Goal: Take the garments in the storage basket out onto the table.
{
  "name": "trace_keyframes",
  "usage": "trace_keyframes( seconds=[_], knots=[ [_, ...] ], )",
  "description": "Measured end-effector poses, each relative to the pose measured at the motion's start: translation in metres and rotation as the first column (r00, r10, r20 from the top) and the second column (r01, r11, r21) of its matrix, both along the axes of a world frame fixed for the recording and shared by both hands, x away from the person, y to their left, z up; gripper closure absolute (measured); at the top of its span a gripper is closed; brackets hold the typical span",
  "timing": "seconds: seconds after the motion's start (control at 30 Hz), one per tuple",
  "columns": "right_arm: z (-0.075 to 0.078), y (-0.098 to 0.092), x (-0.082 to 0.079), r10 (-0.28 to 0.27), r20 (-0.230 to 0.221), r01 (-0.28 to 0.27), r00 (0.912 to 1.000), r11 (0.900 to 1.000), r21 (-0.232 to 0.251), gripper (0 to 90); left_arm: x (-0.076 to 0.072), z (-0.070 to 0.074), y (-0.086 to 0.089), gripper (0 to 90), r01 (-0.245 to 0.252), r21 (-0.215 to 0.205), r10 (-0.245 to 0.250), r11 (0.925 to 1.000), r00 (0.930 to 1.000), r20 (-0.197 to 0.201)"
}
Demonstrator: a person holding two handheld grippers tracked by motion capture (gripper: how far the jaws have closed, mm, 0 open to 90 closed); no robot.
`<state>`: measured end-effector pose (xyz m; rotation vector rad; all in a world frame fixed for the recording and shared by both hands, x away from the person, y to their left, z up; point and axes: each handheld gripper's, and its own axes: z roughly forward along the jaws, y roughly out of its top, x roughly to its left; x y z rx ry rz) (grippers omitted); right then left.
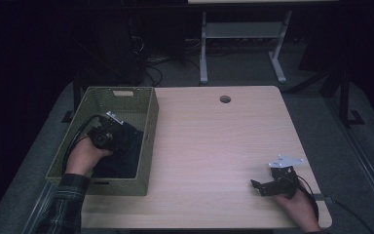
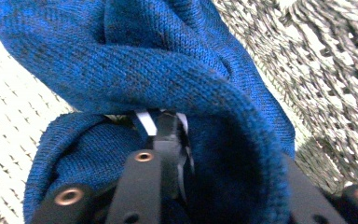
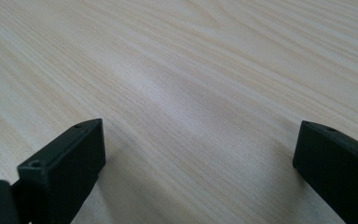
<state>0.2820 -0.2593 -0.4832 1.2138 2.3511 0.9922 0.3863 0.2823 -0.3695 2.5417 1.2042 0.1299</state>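
A dark blue knit garment [image 1: 126, 152] lies inside the olive woven basket [image 1: 149, 139] at the table's left side. My left gripper [image 1: 117, 139] reaches down into the basket, held by a hand in a plaid sleeve. In the left gripper view a thick fold of the blue knit [image 2: 177, 70] is bunched between the jaws of the left gripper [image 2: 228, 154], which is shut on it; the cloth covers the right jaw. The basket's woven wall [image 2: 335, 70] shows behind. My right gripper [image 1: 259, 187] rests low on the table at the front right, open [image 3: 200, 135], with bare wood between its jaws.
The pale wooden table [image 1: 214, 141] has a round cable hole [image 1: 225, 99] near its far edge. Beyond it stand the white legs of another desk [image 1: 203, 53] and loose cables on the grey floor [image 1: 156, 68]. The basket's front edge overhangs the table's left side.
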Motion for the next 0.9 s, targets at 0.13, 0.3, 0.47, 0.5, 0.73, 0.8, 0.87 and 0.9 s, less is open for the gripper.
trace_keyframes(
  seconds=[0.13,0.3,0.47,0.5,0.73,0.8,0.87,0.9],
  knots=[
    [0.0,0.0,0.0,0.0,0.0,0.0,1.0,1.0,0.0,2.0,0.0,0.005,0.001,77.8,0.01,-0.004,-0.01,0.9999,0.9999,-0.006],
    [0.0,0.0,0.0,0.0,0.0,0.0,1.0,1.0,0.0,2.0,0.001,0.015,0.0,78.7,0.038,-0.005,-0.038,0.9993,0.9992,-0.009],
    [0.0,0.0,0.0,0.0,0.0,0.0,1.0,1.0,0.0,2.0,0.0,0.029,-0.001,78.8,0.049,-0.03,-0.049,0.9983,0.9988,-0.001],
    [0.0,0.0,0.0,0.0,0.0,0.0,1.0,1.0,0.0,2.0,0.0,0.032,-0.002,78.8,0.053,-0.034,-0.053,0.998,0.9986,-0.001],
    [0.0,0.0,0.0,0.0,0.001,0.0,1.0,1.0,-0.001,2.0,-0.001,0.05,-0.006,79.1,0.076,-0.04,-0.076,0.9963,0.997,0.013],
    [0.0,0.0,0.0,0.0,0.0,0.0,1.0,1.0,0.0,2.0,-0.001,0.054,-0.006,79.1,0.081,-0.047,-0.08,0.9956,0.9967,0.015],
    [0.0,0.0,0.0,0.0,0.001,0.0,1.0,1.0,0.0,2.0,-0.001,0.057,-0.007,79.3,0.081,-0.049,-0.08,0.9955,0.9967,0.016],
    [0.0,0.0,0.0,0.0,0.0,0.0,1.0,1.0,0.0,2.0,-0.001,0.059,-0.008,79.3,0.083,-0.047,-0.083,0.9954,0.9964,0.016]
  ],
)
